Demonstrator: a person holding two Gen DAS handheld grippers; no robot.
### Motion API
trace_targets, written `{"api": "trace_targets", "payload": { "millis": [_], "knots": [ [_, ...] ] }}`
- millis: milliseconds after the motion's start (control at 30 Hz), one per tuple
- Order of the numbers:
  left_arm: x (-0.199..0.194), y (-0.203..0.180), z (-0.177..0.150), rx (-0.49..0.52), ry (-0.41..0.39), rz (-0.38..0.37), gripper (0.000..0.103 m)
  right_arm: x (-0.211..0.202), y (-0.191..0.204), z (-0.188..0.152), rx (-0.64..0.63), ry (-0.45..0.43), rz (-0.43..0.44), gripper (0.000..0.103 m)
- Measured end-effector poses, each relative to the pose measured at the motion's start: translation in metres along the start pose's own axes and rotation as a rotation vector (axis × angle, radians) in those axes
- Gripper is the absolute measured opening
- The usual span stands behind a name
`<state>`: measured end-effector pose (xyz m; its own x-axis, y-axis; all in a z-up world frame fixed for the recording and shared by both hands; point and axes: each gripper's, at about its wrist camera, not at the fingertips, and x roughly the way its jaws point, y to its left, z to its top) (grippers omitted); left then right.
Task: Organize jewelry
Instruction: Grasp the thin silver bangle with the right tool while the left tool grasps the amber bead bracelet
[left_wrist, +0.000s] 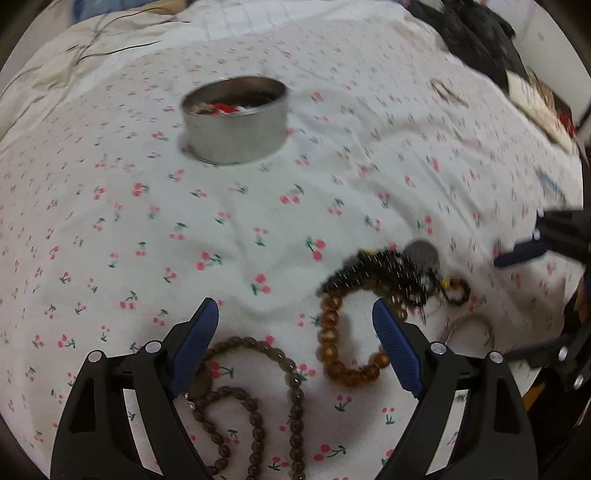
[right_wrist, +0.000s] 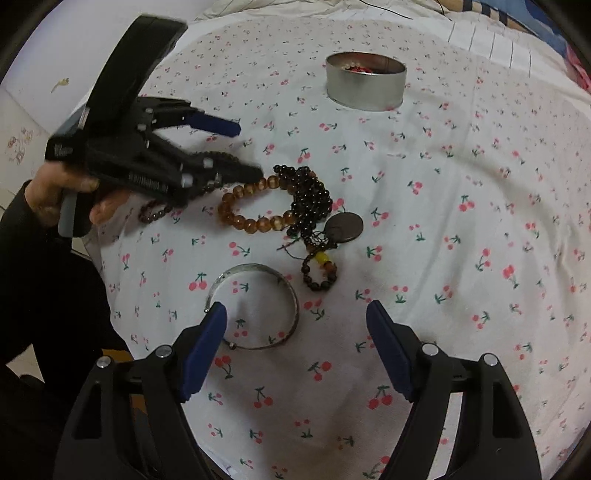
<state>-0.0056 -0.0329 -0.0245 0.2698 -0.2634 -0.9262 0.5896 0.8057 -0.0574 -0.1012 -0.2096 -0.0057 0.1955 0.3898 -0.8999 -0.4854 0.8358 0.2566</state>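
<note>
Covering bed (right_wrist: 461, 177): cherry-print sheet (left_wrist: 229, 229)

smoky bead necklace (left_wrist: 255, 417): cut off by bottom edge | dark bead strand (left_wrist: 391, 275): motion-blurred | tin (right_wrist: 365, 83): contents too small to tell | silver bangle (right_wrist: 255, 306): near end behind tongs pad

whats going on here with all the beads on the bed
A person holds a gripper in each hand over a cherry-print sheet, sorting jewelry into a round metal tin that already holds some pieces. Both grippers are open and empty. The left gripper hangs over the amber bead bracelet and a brown bead strand; the right gripper is over the silver bangle.
</note>
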Motion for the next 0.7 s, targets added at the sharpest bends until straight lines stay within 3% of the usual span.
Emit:
{"api": "trace_targets", "payload": {
  "millis": [133,500,567,700],
  "knots": [
    [0.009,-0.014,-0.006,0.075,0.041,-0.013,0.082,0.008,0.000,-0.001,0.006,0.016,0.010,0.059],
    [0.010,-0.021,-0.007,0.130,0.014,-0.067,0.082,0.028,0.017,-0.003,-0.068,0.053,-0.060,0.058],
    [0.007,-0.025,-0.009,0.162,-0.006,-0.073,0.082,0.027,0.018,-0.003,-0.079,0.053,-0.058,0.051],
    [0.006,-0.033,-0.011,0.194,0.001,-0.162,0.080,0.026,0.020,-0.004,-0.087,0.048,-0.051,0.033]
  ]
}}
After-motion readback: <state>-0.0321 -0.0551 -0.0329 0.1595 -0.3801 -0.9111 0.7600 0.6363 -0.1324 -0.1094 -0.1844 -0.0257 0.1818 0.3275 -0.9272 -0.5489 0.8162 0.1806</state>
